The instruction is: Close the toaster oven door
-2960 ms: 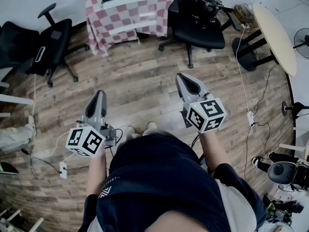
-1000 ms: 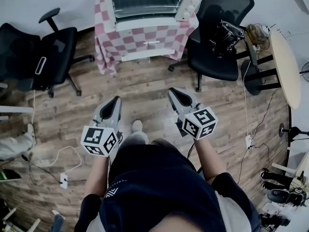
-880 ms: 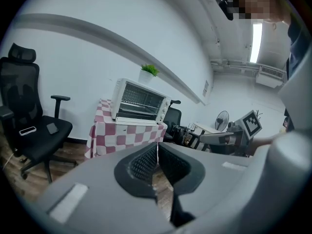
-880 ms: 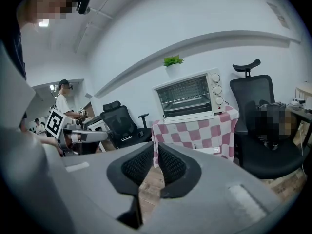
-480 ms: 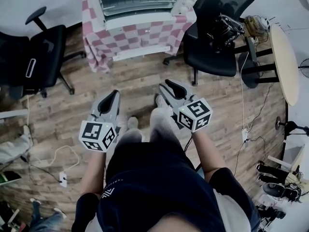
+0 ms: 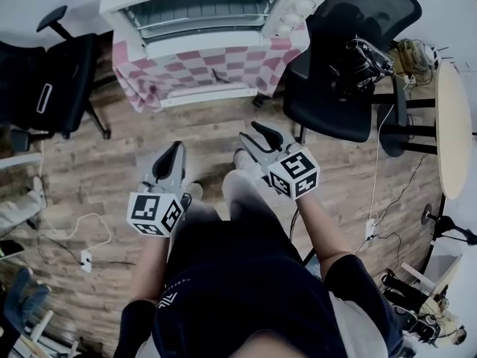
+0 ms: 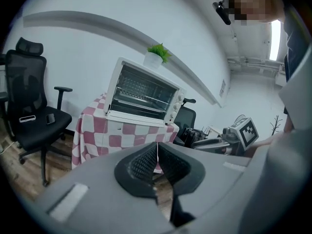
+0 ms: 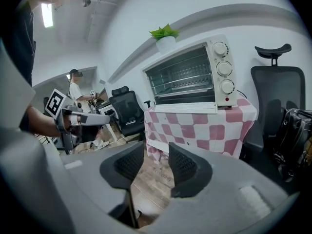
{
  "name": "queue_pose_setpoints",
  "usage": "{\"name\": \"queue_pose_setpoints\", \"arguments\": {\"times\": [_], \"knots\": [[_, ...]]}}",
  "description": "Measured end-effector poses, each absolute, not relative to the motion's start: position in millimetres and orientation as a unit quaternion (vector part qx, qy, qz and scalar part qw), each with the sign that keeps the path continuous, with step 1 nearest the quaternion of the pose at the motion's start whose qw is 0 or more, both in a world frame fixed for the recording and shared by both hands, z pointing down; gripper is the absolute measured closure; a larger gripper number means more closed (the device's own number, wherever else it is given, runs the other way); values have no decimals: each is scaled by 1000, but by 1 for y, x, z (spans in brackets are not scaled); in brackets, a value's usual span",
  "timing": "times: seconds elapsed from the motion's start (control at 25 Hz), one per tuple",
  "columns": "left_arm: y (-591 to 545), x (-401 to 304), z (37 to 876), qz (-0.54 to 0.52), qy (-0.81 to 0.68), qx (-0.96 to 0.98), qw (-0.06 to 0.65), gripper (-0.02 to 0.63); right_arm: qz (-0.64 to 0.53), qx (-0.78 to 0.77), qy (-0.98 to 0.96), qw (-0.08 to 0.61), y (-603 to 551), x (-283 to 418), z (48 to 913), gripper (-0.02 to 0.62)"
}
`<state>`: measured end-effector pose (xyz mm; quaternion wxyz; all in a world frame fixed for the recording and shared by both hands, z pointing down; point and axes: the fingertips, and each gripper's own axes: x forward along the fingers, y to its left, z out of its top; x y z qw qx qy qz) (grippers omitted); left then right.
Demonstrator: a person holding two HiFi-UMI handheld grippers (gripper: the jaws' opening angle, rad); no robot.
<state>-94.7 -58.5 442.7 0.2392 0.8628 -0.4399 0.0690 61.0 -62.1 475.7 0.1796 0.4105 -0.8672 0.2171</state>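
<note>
A white toaster oven (image 6: 216,6) stands on a small table under a red-and-white checked cloth (image 6: 216,62), at the far side of the wooden floor. Its glass door (image 7: 139,117) is folded down flat at the front, so the wire racks show; the knobs (image 8: 225,68) are on its right side. Both grippers hang in the air well short of the oven and point toward it. My left gripper (image 6: 176,148) is shut, pads together, with nothing held. My right gripper (image 6: 250,134) has its jaws opening, with a clear gap and nothing between them.
Black office chairs stand to the left (image 6: 45,80) and right (image 6: 343,73) of the checked table. A round pale table (image 6: 456,125) is at the far right. A small potted plant (image 7: 157,55) sits above the oven. Cables (image 6: 74,230) lie on the floor. Another person (image 8: 75,84) stands far off.
The oven has come nearer and larger in the head view as the person walks toward it. The right gripper's jaws have parted; the left stays shut.
</note>
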Motion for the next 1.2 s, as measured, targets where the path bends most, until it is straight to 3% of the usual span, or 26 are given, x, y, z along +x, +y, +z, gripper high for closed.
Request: {"name": "queue_pose_setpoints", "arguments": {"times": [0.68,1.2], "knots": [[-82,-41,491,103,-523,804,262,592,244,342,-871,254,-119,131,602,431],[-111,-13,557,122,-466,823,302,592,180,346,-874,288,-155,134,671,399]]}}
